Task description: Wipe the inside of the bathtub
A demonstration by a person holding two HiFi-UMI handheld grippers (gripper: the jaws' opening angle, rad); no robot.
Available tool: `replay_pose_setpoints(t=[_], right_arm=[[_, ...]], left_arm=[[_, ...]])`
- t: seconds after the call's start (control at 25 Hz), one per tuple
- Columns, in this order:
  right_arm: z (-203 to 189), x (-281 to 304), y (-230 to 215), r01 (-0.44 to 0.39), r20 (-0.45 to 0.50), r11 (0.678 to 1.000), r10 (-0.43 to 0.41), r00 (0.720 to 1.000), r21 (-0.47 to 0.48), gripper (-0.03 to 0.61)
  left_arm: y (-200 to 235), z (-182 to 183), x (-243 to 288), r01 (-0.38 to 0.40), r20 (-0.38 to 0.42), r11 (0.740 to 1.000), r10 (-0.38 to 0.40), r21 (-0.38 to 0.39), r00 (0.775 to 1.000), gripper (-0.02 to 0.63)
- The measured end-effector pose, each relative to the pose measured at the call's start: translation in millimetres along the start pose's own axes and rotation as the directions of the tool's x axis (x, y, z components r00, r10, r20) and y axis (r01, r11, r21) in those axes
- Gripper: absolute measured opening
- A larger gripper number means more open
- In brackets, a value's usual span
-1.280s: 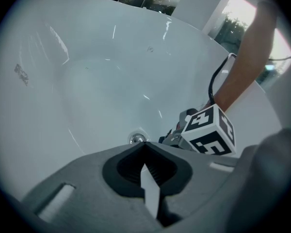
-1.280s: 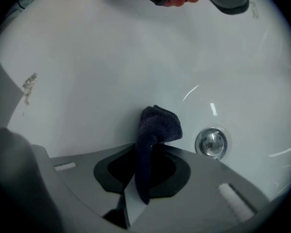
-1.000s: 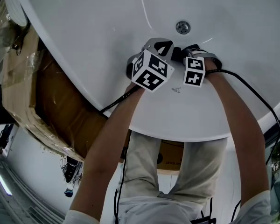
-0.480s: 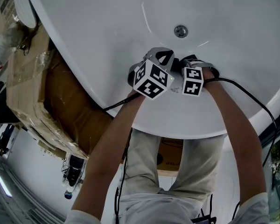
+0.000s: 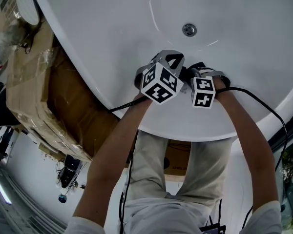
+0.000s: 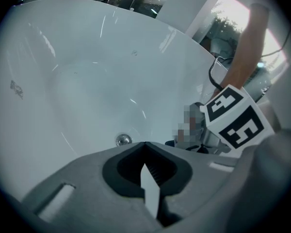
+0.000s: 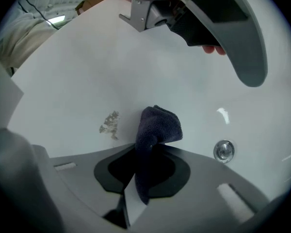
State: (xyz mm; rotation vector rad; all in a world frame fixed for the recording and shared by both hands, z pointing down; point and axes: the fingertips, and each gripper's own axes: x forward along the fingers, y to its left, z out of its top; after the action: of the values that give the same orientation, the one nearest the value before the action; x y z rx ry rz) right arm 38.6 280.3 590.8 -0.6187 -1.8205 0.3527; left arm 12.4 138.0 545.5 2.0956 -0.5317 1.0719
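Note:
The white bathtub point(image 5: 102, 28) fills the head view, with its round metal drain point(image 5: 189, 30) just beyond both grippers. My right gripper point(image 7: 144, 152) is shut on a dark blue cloth point(image 7: 157, 125), whose folded end rests against the tub wall. A small greyish smudge point(image 7: 109, 124) lies on the wall just left of the cloth, and the drain point(image 7: 224, 150) sits to its right. My left gripper point(image 6: 145, 147) is shut with nothing between its jaws and hovers close beside the right one over the tub's near slope. In the head view the cloth is hidden.
Taped cardboard boxes point(image 5: 29, 82) stand outside the tub on the left. Black cables point(image 5: 263, 106) trail from both grippers over the near rim point(image 5: 185, 135). The person stands against that rim. The left gripper point(image 7: 223, 28) crosses the top of the right gripper view.
Both grippers have slid a little away from the drain, toward the near rim, staying side by side. The cloth stays gripped.

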Motion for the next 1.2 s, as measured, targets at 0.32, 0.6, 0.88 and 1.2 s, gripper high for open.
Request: replay_pose_setpoints(t=[0.32,0.6,0.88,1.2], right_arm=[[8,-18,28,-0.018,0.012,1.0,0.019,1.0,-0.018,0.055],[20,-35,57,-0.051,0.03,0.999,0.051,0.998,0.006,0.054],[29,-52,78,-0.051,0.047,0.999,0.051,0.998,-0.004,0.052],[40,-68,100,-0.055,0.074,0.997,0.058,0.996,-0.047,0.052]], left_arm=[[-20,0,-12,0.024,-0.013,1.0,-0.024,0.019,1.0,-0.004],[-38,-4,-24,0.049,-0.035,0.998,-0.047,0.044,0.998,-0.003],[-54,1,-38,0.059,-0.027,0.995,-0.057,0.075,0.998,-0.005],[-63,2,-48,0.063,-0.032,0.992,-0.059,0.106,0.998,-0.004]])
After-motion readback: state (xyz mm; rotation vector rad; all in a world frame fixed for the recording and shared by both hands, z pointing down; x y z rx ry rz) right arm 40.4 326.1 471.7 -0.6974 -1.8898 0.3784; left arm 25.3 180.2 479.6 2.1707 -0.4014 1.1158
